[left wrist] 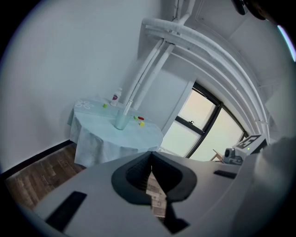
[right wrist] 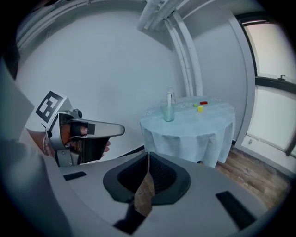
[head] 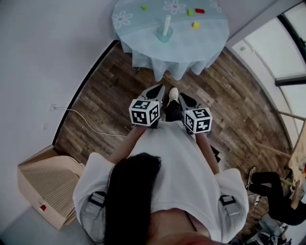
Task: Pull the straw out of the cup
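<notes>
Approach seems the step in hand: left gripper [head: 157,88] and right gripper [head: 184,96], jaws clenched on nothing, hang well apart from the counter [head: 138,26]. Next they must near the cup [head: 164,34], then unclench for the straw [head: 167,23].

A round table [head: 143,50] under a pale blue cloth stands on the wooden floor [head: 103,107]. On it stand a cup [head: 164,34] holding a straw [head: 167,23], a red block [head: 200,11], a yellow block [head: 195,25] and a green block [head: 144,7].

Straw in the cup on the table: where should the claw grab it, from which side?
Take the straw by its exposed upper length, above the cup rim, from above on the near side: it stands nearly upright, lower part inside the cup. The right claw is shut; open it first.
</notes>
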`<action>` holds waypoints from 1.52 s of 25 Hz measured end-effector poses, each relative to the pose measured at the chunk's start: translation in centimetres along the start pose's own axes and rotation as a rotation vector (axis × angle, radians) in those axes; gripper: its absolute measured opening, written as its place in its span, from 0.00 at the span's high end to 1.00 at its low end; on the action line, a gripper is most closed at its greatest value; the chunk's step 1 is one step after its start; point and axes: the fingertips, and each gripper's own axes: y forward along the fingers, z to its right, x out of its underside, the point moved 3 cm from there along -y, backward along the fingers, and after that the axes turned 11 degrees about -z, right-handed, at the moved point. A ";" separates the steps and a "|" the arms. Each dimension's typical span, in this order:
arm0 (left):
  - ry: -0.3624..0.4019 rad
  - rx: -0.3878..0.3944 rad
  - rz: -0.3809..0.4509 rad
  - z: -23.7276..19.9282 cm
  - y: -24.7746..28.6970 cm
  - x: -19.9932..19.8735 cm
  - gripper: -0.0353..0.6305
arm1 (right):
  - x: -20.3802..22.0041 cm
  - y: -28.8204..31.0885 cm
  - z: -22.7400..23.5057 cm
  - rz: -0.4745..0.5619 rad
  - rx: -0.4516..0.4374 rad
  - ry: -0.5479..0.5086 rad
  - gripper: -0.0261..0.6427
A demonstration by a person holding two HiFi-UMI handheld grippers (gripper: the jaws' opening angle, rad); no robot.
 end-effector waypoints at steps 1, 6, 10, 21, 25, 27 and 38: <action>0.000 -0.003 -0.001 -0.1 0.3 -0.3 0.93 | -0.3 0.2 0.3 -0.001 -0.002 -0.003 0.91; -0.007 -0.025 -0.014 -0.7 1.9 -1.4 0.93 | -1.7 1.2 2.2 -0.004 -0.031 0.027 0.91; -0.022 -0.038 -0.023 -1.2 3.2 -2.5 0.93 | -2.9 2.2 3.7 -0.026 -0.035 0.041 0.91; -0.037 -0.071 -0.044 -3.1 5.9 -4.8 0.93 | -5.6 4.6 7.6 -0.036 -0.050 0.130 0.91; -0.029 -0.090 -0.046 -3.7 6.7 -6.2 0.93 | -7.4 5.5 8.4 -0.028 -0.057 0.111 0.91; -0.024 -0.091 -0.053 -3.8 7.1 -6.7 0.93 | -8.3 5.8 8.4 -0.029 -0.070 0.092 0.91; -0.069 -0.151 -0.025 -5.4 9.1 -9.8 0.93 | -12.5 7.9 10.9 -0.007 -0.154 0.086 0.91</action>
